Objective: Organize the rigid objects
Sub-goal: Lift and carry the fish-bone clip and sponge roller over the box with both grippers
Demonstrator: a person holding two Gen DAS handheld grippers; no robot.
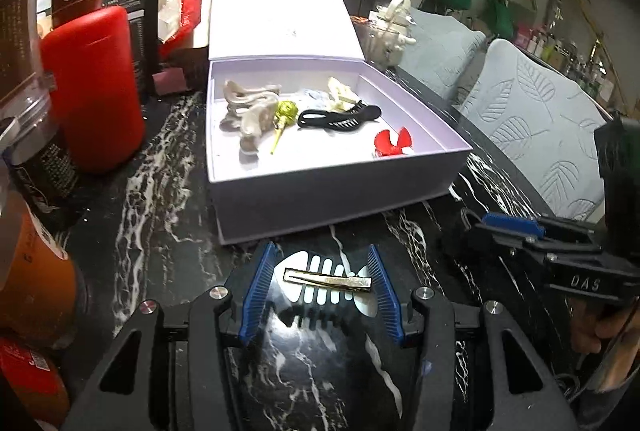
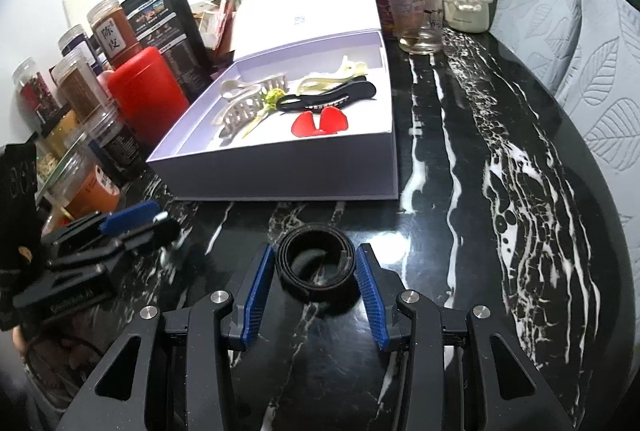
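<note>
My left gripper [image 1: 322,285] pinches a gold clip [image 1: 327,281]; my right gripper [image 2: 314,277] clasps a black coil [image 2: 316,265].

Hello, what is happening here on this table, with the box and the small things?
A person is sorting hair accessories into an open lilac box on the dark marble table. The left gripper holds a gold hair clip between its fingers, just in front of the box. The right gripper holds a coiled black band. Several claw clips, a black clip and a red bow already lie inside.
</note>
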